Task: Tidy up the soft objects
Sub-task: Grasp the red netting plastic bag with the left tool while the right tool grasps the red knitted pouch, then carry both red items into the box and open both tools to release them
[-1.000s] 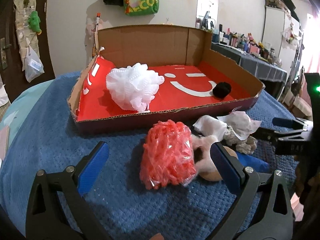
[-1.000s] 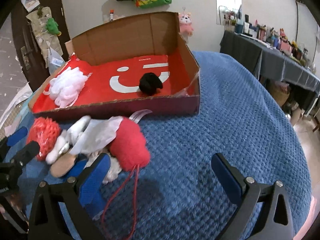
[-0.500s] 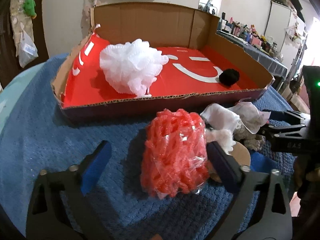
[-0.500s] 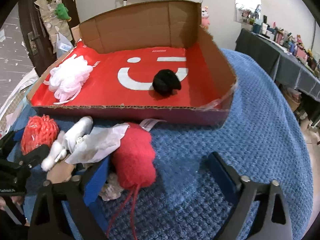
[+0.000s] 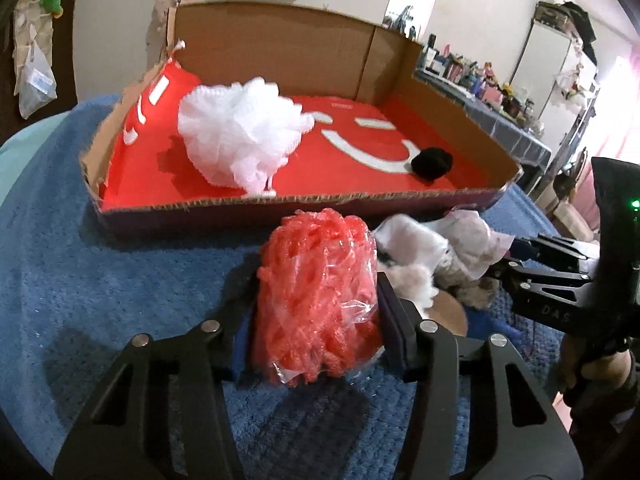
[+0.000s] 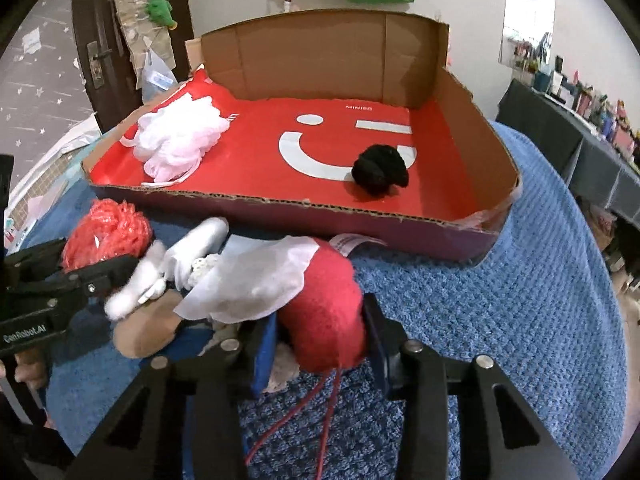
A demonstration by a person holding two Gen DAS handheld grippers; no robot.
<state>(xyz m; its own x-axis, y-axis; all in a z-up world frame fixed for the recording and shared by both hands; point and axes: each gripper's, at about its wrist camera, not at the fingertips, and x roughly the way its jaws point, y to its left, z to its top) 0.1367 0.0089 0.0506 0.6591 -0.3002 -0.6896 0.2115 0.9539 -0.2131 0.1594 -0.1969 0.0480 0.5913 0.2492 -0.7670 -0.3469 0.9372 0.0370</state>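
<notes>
My left gripper (image 5: 316,312) is shut on a red mesh bundle wrapped in clear plastic (image 5: 318,300), standing on the blue blanket before the box. My right gripper (image 6: 320,340) is shut on a red yarn ball (image 6: 326,312) with trailing strands. Between them lies a pile of soft things: white plush (image 6: 192,252), white cloth (image 6: 256,280), a tan pad (image 6: 144,334). The cardboard box (image 5: 280,200) with a red floor holds a white mesh puff (image 5: 240,136) and a black pom-pom (image 5: 432,162); both show in the right wrist view, the puff (image 6: 176,140) and the pom-pom (image 6: 380,174).
A blue knitted blanket (image 6: 520,320) covers the table. The box has tall back and side walls (image 6: 320,56) and a low front edge. A dark-clothed table with clutter (image 5: 500,108) stands at the right. Bags hang on the wall and door behind.
Both grippers moved forward and closed: the left onto the red mesh bundle, the right onto the red yarn ball. Both were open a second ago.
</notes>
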